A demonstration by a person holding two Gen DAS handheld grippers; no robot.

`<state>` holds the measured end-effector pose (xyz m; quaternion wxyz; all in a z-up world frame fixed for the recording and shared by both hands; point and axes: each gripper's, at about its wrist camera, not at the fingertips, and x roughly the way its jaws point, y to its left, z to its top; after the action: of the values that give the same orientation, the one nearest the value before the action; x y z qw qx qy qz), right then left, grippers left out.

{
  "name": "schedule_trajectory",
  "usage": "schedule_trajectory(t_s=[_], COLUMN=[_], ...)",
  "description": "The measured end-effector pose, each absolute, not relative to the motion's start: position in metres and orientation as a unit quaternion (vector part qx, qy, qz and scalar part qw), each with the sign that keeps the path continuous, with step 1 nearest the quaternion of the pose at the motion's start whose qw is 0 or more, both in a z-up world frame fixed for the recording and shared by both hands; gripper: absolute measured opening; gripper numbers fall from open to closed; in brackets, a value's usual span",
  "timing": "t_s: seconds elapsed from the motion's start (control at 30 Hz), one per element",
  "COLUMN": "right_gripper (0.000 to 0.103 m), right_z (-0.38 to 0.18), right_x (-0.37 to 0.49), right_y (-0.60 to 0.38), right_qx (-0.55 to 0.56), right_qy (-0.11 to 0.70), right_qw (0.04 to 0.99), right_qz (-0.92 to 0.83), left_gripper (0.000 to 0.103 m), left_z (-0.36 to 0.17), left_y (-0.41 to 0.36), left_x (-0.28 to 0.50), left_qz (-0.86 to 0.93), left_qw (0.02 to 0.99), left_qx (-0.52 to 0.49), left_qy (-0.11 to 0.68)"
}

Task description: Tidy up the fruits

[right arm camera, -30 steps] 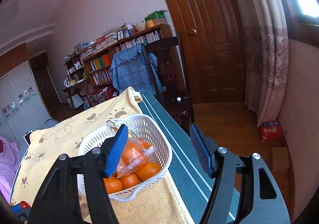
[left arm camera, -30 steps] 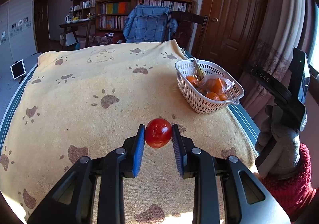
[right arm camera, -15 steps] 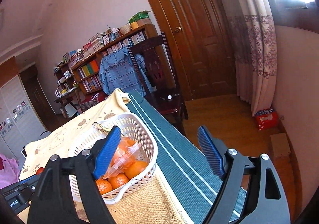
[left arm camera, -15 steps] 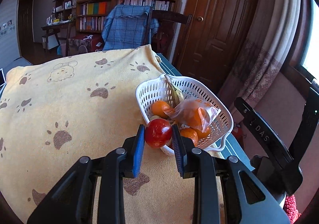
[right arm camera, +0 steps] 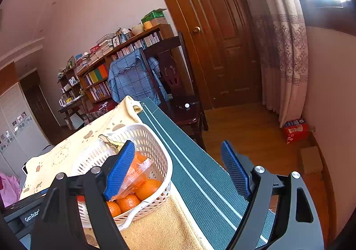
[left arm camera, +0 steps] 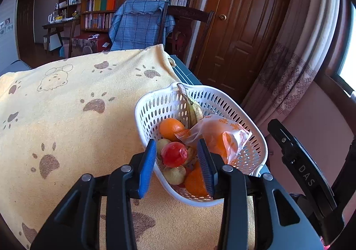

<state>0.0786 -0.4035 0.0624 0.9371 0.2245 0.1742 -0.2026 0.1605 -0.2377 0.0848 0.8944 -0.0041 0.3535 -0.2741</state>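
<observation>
In the left wrist view, the yellow paw-print towel (left arm camera: 73,116) covers the table (left arm camera: 189,76), and its printed bear outline (left arm camera: 54,78) sits toward the far left; no text is legible on it. The left claw (left arm camera: 175,161) hangs over the near edge of the white perforated basket (left arm camera: 222,96). Its jaws are opening, and the red tomato (left arm camera: 174,154) lies between the blue pads (left arm camera: 146,170) with a visible gap on each side, resting on the pale fruits (left arm camera: 174,174) inside the basket. Further right in the basket are a loose orange (left arm camera: 171,128), a banana (left arm camera: 195,112) standing against the far wall, and a clear plastic bag (left arm camera: 222,132) of oranges carrying orange printed characters too small to read. At the right edge, the right claw body (left arm camera: 304,174) shows the letters "DAS"; the remainder of the marking is cut off. In the right wrist view, the left claw's housing (right arm camera: 31,214) enters at the lower left with the partial label "GenRobo", truncated by the right claw's finger. The right claw (right arm camera: 178,172) stands wide open with nothing between its pads, positioned over the right rim of the basket (right arm camera: 155,138) and the green table edge. The tomato is mostly hidden here behind the left finger. A red box (right arm camera: 296,130) on the floor at the right carries print too small to read.
</observation>
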Motion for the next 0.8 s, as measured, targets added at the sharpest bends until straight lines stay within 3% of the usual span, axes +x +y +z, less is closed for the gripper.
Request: schedule_trajectory(t_s=[0.03, 0.13, 0.2, 0.37, 0.8], right_gripper=[0.081, 0.083, 0.090, 0.094, 0.100], right_z=[0.062, 0.063, 0.064, 0.065, 0.070], right_x=[0.079, 0.079, 0.078, 0.077, 0.075], right_y=[-0.404, -0.402, -0.403, -0.402, -0.404], right_qx=[0.226, 0.223, 0.222, 0.225, 0.233], right_qy=[0.175, 0.173, 0.169, 0.171, 0.177], right_qw=[0.937, 0.939, 0.940, 0.939, 0.939], right_qz=[-0.201, -0.199, -0.198, -0.196, -0.182], left_gripper=[0.071, 0.072, 0.075, 0.091, 0.097], left_z=[0.086, 0.090, 0.090, 0.094, 0.094], left_y=[-0.236, -0.227, -0.224, -0.219, -0.183], left_x=[0.158, 0.152, 0.148, 0.132, 0.100], left_qz=[-0.265, -0.259, -0.249, -0.206, -0.133], left_qw=[0.900, 0.905, 0.909, 0.928, 0.947], left_qx=[-0.006, -0.026, -0.030, -0.005, -0.007], left_qy=[0.346, 0.335, 0.333, 0.310, 0.291])
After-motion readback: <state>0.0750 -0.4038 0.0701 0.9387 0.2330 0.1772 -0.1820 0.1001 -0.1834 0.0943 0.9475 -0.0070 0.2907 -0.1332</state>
